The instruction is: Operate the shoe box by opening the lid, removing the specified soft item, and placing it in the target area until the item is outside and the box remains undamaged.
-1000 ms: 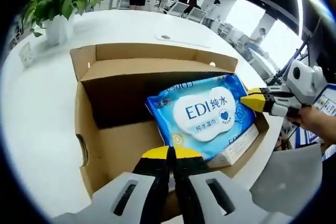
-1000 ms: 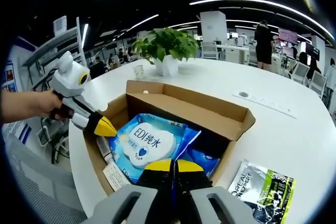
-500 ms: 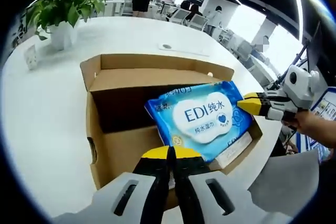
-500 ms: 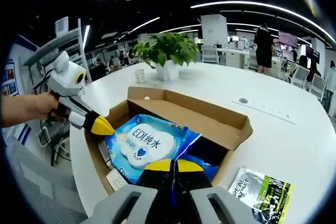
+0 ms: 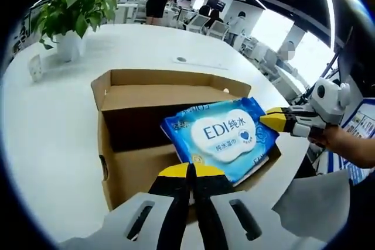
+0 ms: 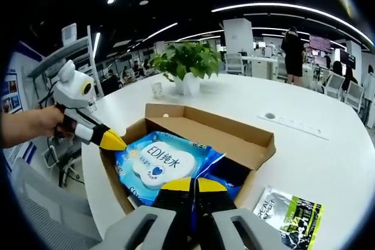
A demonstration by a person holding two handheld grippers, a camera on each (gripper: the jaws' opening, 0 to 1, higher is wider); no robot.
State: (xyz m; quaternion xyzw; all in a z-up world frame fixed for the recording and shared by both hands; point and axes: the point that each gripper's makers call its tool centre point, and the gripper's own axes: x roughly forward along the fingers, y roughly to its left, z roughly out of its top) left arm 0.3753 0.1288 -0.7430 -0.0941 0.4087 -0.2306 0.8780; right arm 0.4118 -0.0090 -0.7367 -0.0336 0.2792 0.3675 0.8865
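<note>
A blue EDI wet-wipes pack (image 5: 225, 136) is held tilted over the open brown cardboard box (image 5: 170, 77), partly above its rim. My left gripper (image 5: 190, 173) is shut on the pack's near edge. My right gripper (image 5: 270, 120) comes in from the right, its yellow tips pinched on the pack's far corner. In the right gripper view the same pack (image 6: 158, 159) spans the box (image 6: 234, 139), with my right gripper (image 6: 193, 184) shut on one edge and the left gripper (image 6: 112, 140) shut on the opposite corner. More blue packaging (image 6: 228, 171) lies beneath it in the box.
The box stands near the edge of a round white table (image 5: 53, 121). A potted plant (image 5: 70, 10) and a small cup (image 6: 156, 91) stand behind it. A green-and-black packet (image 6: 290, 212) lies on the table beside the box. A person's hand (image 6: 29, 127) grips the left tool.
The pack has risen a little out of the box, held at both ends. Both views have shifted slightly with the hands.
</note>
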